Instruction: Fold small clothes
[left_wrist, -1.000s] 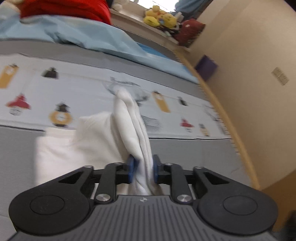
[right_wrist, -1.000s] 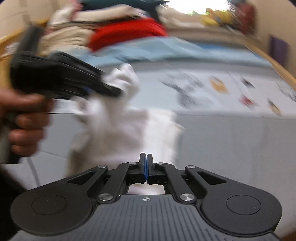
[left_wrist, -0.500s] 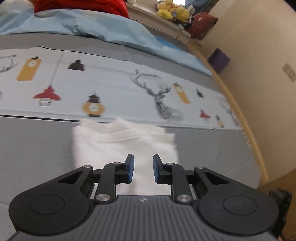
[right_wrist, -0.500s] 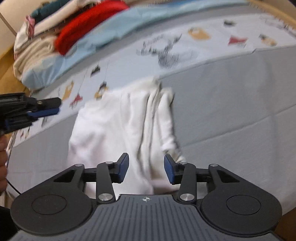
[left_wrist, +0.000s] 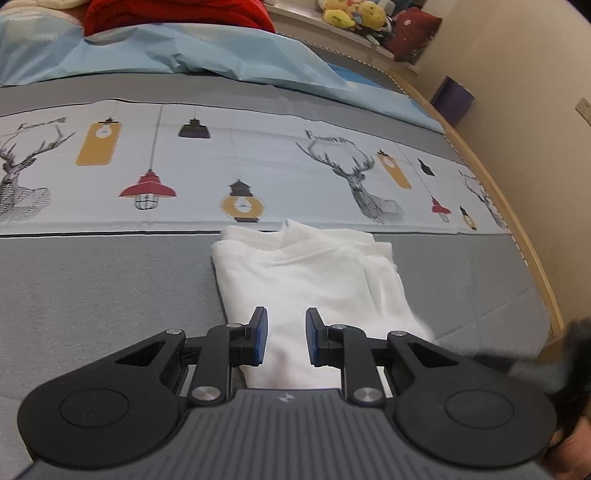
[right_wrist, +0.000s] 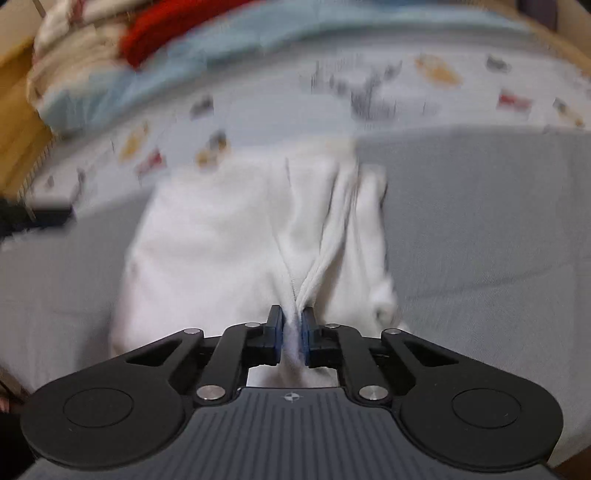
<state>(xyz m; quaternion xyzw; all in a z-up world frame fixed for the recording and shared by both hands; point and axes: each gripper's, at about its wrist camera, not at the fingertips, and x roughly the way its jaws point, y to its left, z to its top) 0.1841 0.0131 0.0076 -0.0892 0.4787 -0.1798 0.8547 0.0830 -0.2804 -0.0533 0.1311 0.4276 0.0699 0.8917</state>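
A small white garment (left_wrist: 310, 273) lies partly folded on the grey bed cover, its far edge against the printed strip. My left gripper (left_wrist: 283, 334) is open and empty, its blue pads just above the garment's near end. In the right wrist view the same white garment (right_wrist: 229, 236) is blurred by motion. My right gripper (right_wrist: 292, 332) is shut on a bunched fold of its near edge, which rises in a ridge from the pads. The right gripper's dark body shows blurred at the right edge of the left wrist view (left_wrist: 569, 354).
The bed cover has a pale printed strip (left_wrist: 184, 177) of deer and lamps. A light blue sheet (left_wrist: 177, 51), a red garment (left_wrist: 177, 14) and a pile of clothes (right_wrist: 74, 44) lie at the far side. A wooden bed edge (left_wrist: 517, 229) and a beige wall run along the right.
My left gripper let go of the garment a second ago and stays open above it. My right gripper, open half a second ago, has shut on the garment's near edge.
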